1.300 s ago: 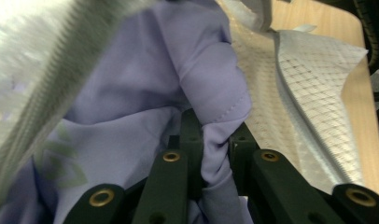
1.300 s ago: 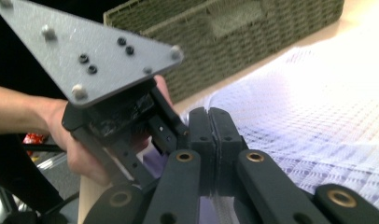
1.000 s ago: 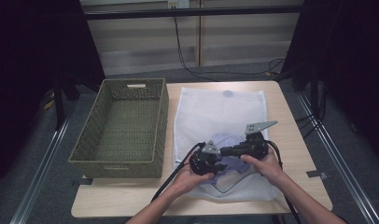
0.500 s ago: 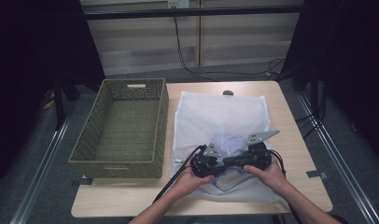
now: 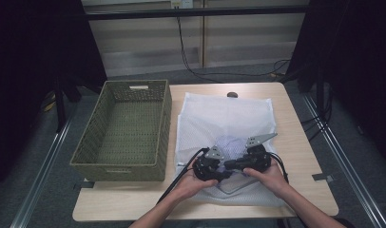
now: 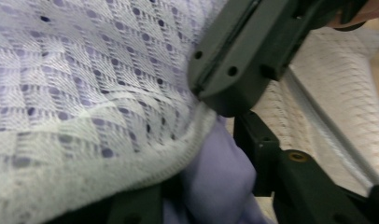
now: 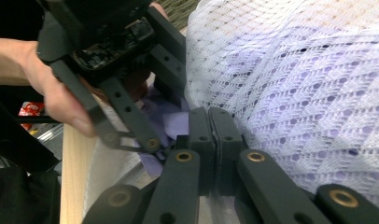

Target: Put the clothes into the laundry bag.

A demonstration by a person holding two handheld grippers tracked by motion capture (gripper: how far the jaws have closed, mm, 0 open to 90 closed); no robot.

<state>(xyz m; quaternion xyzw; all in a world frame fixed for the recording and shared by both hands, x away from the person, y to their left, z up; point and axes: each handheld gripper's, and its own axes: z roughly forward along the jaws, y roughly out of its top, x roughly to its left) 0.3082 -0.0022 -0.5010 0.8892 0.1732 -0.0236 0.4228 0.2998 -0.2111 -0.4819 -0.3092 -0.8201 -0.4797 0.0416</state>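
Note:
A white mesh laundry bag [image 5: 224, 118] lies flat on the table with a lavender garment [image 5: 229, 145] inside, near its front end. Both grippers meet at that end, close together. My right gripper [image 5: 231, 165] [image 7: 214, 133] has its jaws pressed together on the bag's hem, and it also appears across the left gripper view [image 6: 225, 79]. My left gripper [image 5: 215, 168] [image 6: 211, 196] has just been opening its jaws. They stand apart now, with a fold of the lavender garment [image 6: 218, 177] loose between them under the mesh [image 6: 85, 93].
An empty green woven basket [image 5: 167, 123] stands left of the bag, almost touching it. The wooden table [image 5: 300, 142] has bare strips to the right of the bag and along its front edge. Cables trail from both grippers toward the person.
The right gripper has come slightly lower and nearer the left one. The left hand has kept its place, and the front of the bag has bunched up a little.

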